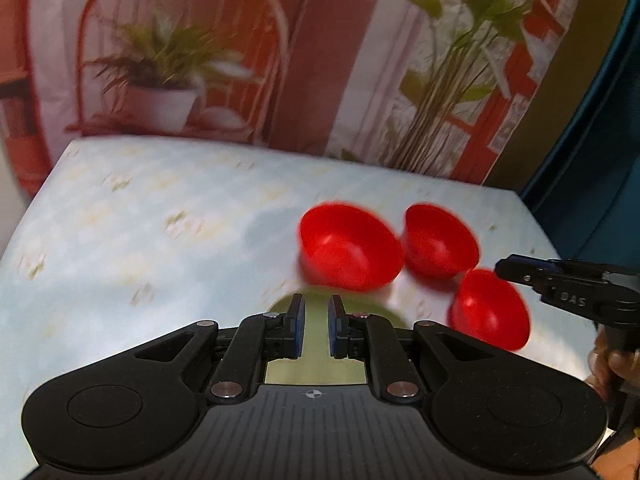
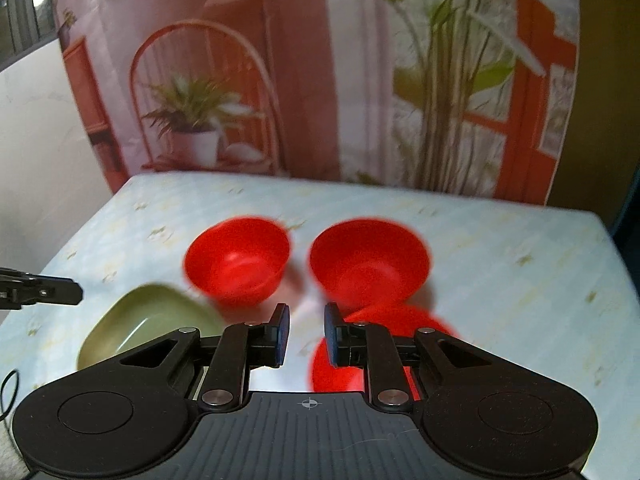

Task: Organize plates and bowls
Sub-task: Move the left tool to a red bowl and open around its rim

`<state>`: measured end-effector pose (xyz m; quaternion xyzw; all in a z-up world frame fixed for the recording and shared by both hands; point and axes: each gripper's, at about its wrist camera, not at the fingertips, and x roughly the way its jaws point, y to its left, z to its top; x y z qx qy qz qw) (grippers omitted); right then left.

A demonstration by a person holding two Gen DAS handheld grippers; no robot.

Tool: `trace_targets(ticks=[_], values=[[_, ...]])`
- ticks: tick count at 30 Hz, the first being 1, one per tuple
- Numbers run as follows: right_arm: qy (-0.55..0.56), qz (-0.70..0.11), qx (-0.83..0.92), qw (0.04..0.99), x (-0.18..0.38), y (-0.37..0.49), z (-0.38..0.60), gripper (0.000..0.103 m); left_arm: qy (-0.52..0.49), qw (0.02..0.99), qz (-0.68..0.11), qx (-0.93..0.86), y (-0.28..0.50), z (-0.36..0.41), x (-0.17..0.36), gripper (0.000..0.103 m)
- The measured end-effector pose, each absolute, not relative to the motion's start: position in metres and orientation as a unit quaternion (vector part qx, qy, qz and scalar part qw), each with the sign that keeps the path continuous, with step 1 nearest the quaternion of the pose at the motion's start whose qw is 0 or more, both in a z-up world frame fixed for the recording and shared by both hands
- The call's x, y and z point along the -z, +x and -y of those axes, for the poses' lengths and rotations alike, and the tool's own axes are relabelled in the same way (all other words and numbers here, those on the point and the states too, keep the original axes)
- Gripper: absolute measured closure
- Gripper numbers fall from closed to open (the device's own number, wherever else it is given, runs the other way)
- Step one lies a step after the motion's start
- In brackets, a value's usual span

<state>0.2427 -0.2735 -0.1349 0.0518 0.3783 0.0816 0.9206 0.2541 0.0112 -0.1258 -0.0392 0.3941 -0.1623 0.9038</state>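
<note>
Three red bowls stand on the pale patterned table. In the left wrist view they are a left bowl (image 1: 350,246), a far bowl (image 1: 440,240) and a near right bowl (image 1: 490,308). In the right wrist view they are a left bowl (image 2: 237,260), a right bowl (image 2: 370,262) and a near bowl (image 2: 352,360) under my right fingers. An olive green plate (image 2: 140,326) lies near left; in the left wrist view the plate (image 1: 316,344) is under my left gripper (image 1: 316,320). Both grippers are open and empty. My right gripper (image 2: 306,334) hovers over the table, and it also shows at the right edge of the left wrist view (image 1: 560,284).
A printed backdrop (image 2: 320,80) with plants and a chair stands behind the table's (image 1: 140,220) far edge. A dark blue curtain (image 1: 600,140) hangs at the right. A black cable loop (image 2: 10,392) lies at the near left table edge.
</note>
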Motion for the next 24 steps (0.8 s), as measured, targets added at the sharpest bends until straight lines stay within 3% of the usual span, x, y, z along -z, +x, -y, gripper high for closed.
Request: trace_targets(ticks=[9, 17, 24], values=[[0.057, -0.367, -0.059, 0.927, 0.146, 0.288, 0.325, 0.085, -0.016, 0.904, -0.371, 0.211, 0.312, 0.073, 0.106, 0.09], [0.094, -0.392, -0.041, 0.914, 0.182, 0.315, 0.356, 0.085, 0.006, 0.883, -0.407, 0.234, 0.359, 0.139, 0.138, 0.09], [0.132, -0.408, -0.047, 0.902, 0.199, 0.324, 0.362, 0.084, -0.004, 0.862, -0.449, 0.237, 0.391, 0.151, 0.17, 0.09]])
